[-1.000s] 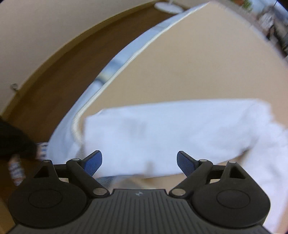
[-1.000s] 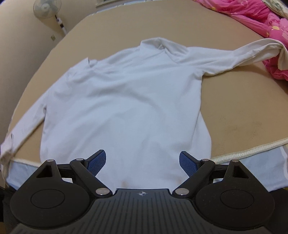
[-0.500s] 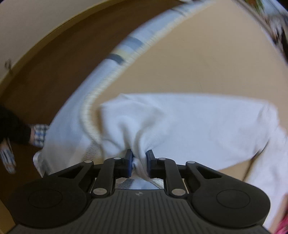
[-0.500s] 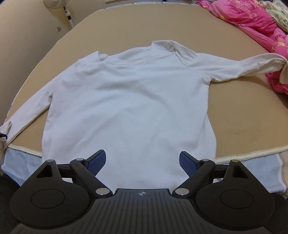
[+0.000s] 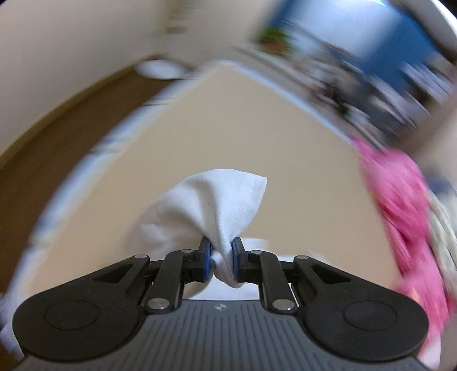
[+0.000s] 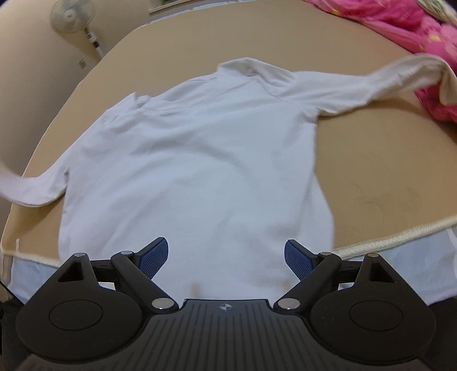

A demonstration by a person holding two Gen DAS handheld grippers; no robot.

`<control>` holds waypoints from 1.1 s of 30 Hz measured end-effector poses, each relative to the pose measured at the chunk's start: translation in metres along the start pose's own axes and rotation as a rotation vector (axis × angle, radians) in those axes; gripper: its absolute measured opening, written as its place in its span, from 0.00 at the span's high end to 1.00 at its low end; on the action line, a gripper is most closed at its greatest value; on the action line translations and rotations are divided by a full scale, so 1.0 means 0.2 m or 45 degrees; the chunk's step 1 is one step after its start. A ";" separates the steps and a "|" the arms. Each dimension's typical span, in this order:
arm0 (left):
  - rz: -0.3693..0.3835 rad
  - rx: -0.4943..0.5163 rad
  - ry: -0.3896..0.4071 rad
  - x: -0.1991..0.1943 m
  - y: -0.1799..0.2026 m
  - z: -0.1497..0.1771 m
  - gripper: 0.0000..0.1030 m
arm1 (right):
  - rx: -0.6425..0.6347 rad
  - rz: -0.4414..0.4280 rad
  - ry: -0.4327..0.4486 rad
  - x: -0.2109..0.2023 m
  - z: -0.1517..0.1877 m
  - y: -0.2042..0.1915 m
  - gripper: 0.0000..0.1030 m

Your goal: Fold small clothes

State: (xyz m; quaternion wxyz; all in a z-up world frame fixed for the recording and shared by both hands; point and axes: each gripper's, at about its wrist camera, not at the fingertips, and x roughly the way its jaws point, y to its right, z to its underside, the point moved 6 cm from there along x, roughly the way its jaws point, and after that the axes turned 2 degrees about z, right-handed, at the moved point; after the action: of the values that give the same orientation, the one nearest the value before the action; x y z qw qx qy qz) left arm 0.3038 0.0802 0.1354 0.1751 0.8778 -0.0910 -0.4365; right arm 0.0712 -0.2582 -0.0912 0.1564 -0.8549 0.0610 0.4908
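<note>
A white long-sleeved shirt [image 6: 194,159] lies flat on the tan mattress [image 6: 371,171], collar at the far side, hem near me. Its left sleeve [image 6: 25,185] lifts off the mattress edge toward the left of the right wrist view. My left gripper [image 5: 220,261] is shut on that sleeve's cuff [image 5: 211,205], and the cloth bunches up above the blue pads [image 5: 205,258]. My right gripper [image 6: 225,258] hangs open over the hem, with nothing between its fingers. The right sleeve [image 6: 371,82] stretches out to the far right.
A pink blanket [image 6: 422,34] is heaped at the far right of the mattress, under the right cuff. A standing fan [image 6: 71,17] is at the far left by the wall. The mattress's piped front edge [image 6: 400,234] runs just beyond my right gripper.
My left gripper went from open above the sleeve end to shut on its cuff, then lifted it and swung toward the bed. The right gripper stayed open over the hem.
</note>
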 end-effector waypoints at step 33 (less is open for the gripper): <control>-0.408 0.653 -0.565 0.44 -0.45 1.98 0.13 | -0.426 0.270 -0.100 -0.14 0.45 0.54 0.27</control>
State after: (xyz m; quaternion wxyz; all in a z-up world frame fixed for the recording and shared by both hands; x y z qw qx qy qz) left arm 0.0420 0.0460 -0.1850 -0.1449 0.7803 -0.0946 -0.6010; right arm -0.0443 -0.3316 -0.1306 -0.0381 -0.8380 0.0623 0.5408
